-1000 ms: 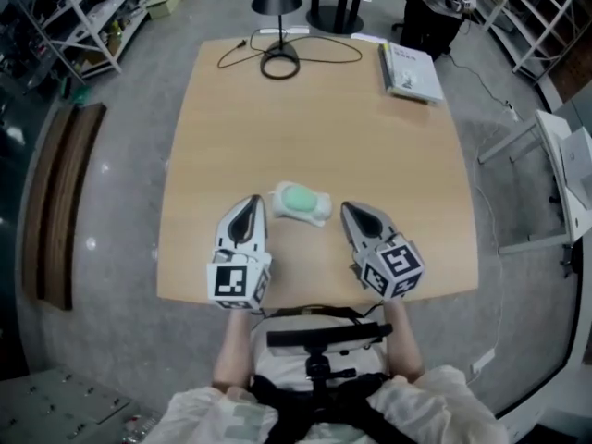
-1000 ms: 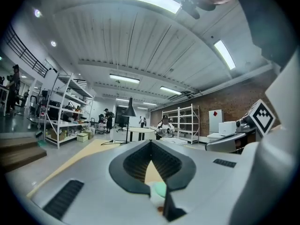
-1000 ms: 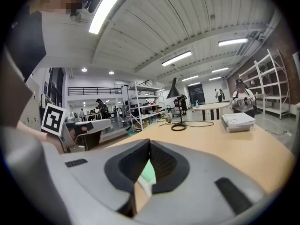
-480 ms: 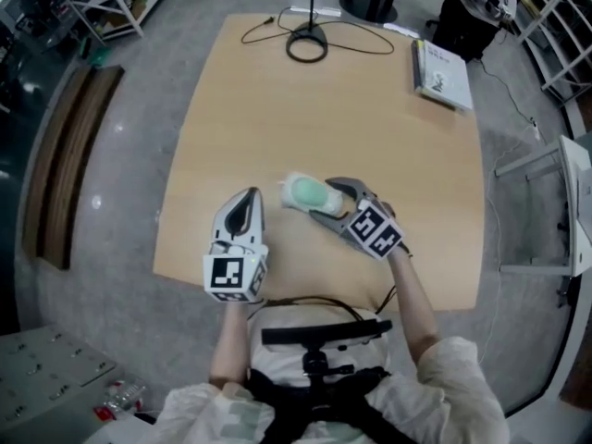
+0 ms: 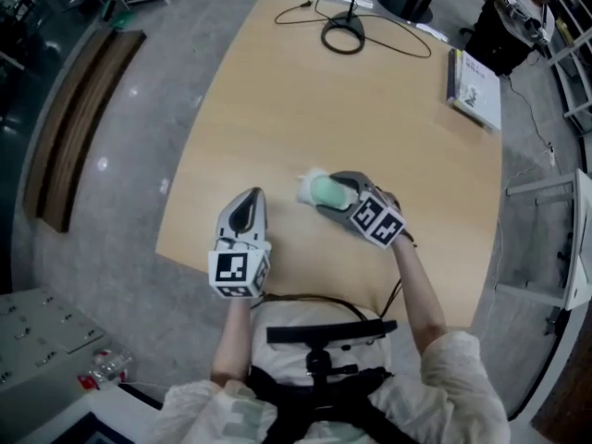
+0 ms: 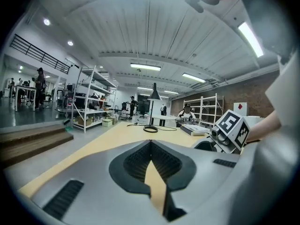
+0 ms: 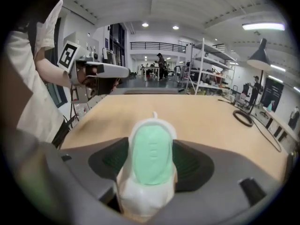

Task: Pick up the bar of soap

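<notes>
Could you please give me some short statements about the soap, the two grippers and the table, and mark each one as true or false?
1. The pale green bar of soap lies between the jaws of the right gripper. True; these jaws are opening, one on each side of the soap.
2. The left gripper holds the soap. False: its jaws are together with nothing between them, and it is apart from the soap.
3. The soap sits in a white wrapping. True.
4. The white book lies right beside the soap. False: it lies near the far right edge of the light wooden table, well away from the soap.
</notes>
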The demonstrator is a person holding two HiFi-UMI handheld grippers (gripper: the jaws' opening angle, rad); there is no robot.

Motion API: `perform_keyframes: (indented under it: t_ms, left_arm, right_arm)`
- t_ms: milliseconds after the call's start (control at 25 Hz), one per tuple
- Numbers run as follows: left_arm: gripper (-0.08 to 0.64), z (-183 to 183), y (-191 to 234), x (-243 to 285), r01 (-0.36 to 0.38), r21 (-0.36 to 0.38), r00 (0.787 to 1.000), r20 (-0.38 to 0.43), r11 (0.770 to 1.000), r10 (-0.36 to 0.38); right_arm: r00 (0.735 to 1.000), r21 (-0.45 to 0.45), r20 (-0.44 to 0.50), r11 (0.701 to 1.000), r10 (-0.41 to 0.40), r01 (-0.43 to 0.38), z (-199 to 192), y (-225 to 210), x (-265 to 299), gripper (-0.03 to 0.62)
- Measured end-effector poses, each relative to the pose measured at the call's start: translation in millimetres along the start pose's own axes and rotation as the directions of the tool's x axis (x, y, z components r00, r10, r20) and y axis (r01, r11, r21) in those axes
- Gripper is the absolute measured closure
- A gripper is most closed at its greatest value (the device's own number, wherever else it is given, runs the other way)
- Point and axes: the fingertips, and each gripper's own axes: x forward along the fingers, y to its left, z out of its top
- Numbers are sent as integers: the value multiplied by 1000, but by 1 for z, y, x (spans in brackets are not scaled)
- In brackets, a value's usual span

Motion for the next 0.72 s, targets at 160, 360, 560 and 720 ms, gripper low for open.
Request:
perform_keyframes:
  t_ms: [160, 360, 560, 720]
  left_arm:
    - [546, -7, 3, 4, -1, -11, 1000, -19, 1000, 1]
    - [547, -9, -4, 10, 21, -21, 1000, -22, 1000, -21]
    - [547, -7, -2, 10, 18, -14, 1000, -13, 1000, -18]
    - [547, 5, 0, 12, 17, -6, 1000, 21, 1000, -17]
  right_arm:
    - [998, 12, 43, 998, 54, -55, 5, 1, 3, 324]
    - [998, -5, 11, 998, 62, -62, 4, -1, 5, 328]
    - [1000, 1, -2, 1000, 18, -18, 2, -6, 6, 334]
    - [994, 48, 69, 995, -88, 85, 19, -22, -14, 334]
